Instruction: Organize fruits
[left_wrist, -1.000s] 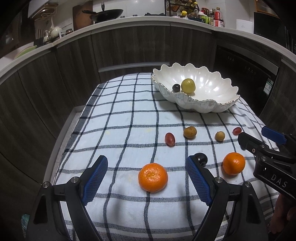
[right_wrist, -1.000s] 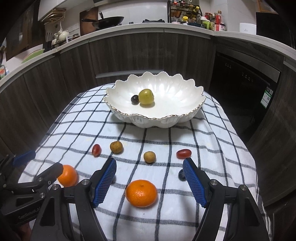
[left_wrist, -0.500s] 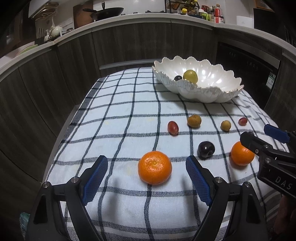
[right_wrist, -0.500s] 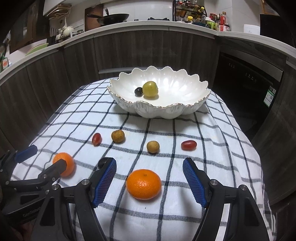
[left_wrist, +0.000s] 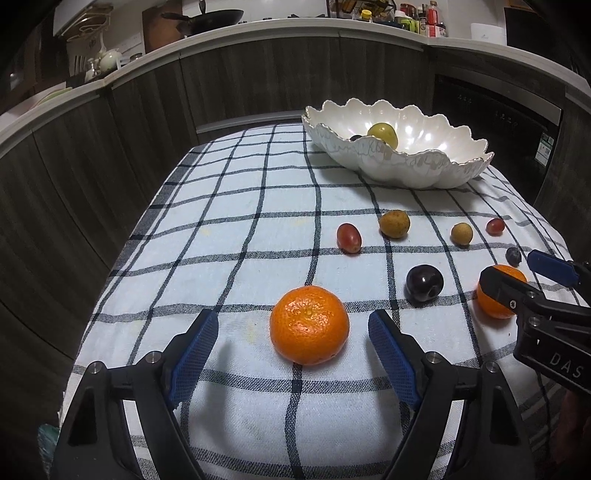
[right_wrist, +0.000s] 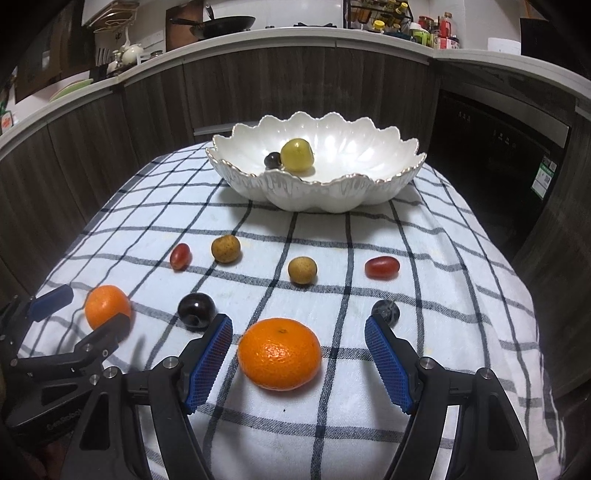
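Two oranges lie on the checked cloth. One orange (left_wrist: 309, 325) sits between the blue pads of my left gripper (left_wrist: 291, 318), whose jaws are closing but do not touch it. The other orange (right_wrist: 279, 353) lies between the pads of my right gripper (right_wrist: 298, 322), open, with gaps on both sides. The white scalloped bowl (right_wrist: 314, 192) stands farther back, holding a yellow-green fruit (right_wrist: 297, 155) and a small dark one (right_wrist: 272, 160). In the right wrist view the left gripper (right_wrist: 88, 309) straddles its orange at far left.
Loose on the cloth (right_wrist: 424, 240) are two red grapes (right_wrist: 180, 256) (right_wrist: 382, 267), two brown round fruits (right_wrist: 225, 248) (right_wrist: 302, 270), a dark plum (right_wrist: 196, 309) and a dark blue berry (right_wrist: 386, 310). Dark cabinets ring the table. The cloth drops off at both sides.
Both grippers have sunk toward the cloth, each closer to its orange. The left pads stand slightly nearer each other. No fruit has moved.
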